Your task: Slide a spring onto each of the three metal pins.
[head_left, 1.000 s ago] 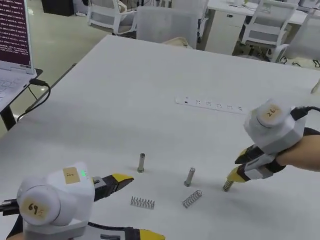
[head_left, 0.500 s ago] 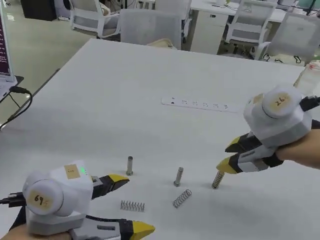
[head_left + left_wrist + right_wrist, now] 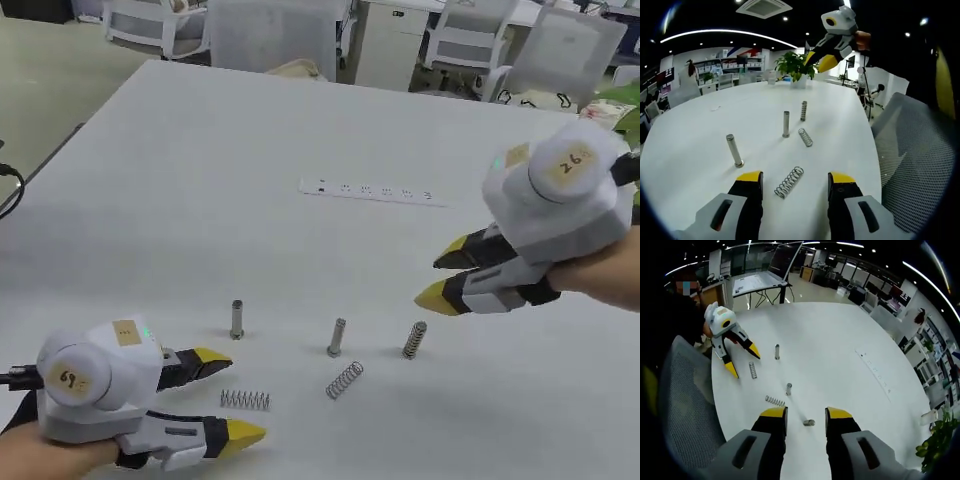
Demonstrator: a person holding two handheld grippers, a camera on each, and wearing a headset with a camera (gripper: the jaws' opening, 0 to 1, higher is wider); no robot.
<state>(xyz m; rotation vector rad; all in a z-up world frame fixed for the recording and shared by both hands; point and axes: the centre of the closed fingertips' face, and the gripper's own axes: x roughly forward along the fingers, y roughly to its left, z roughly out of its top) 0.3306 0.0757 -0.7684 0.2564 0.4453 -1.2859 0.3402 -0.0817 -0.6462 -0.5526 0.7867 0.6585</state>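
Three pins on counter: middle pin bare, spring-fitted pin right of it, bare pin left, loose spring and second spring nearer, power strip beyond; left gripper, right gripper fingers spread, empty.

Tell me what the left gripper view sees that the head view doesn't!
Extra in the left gripper view: the ceiling vent with its lights, and a grey mesh chair beside the table. Extra in the head view: the left gripper from behind, with its 69 sticker, and the floor past the table. In both: two bare pins, a spring-covered third pin, two loose springs, and the open right gripper.
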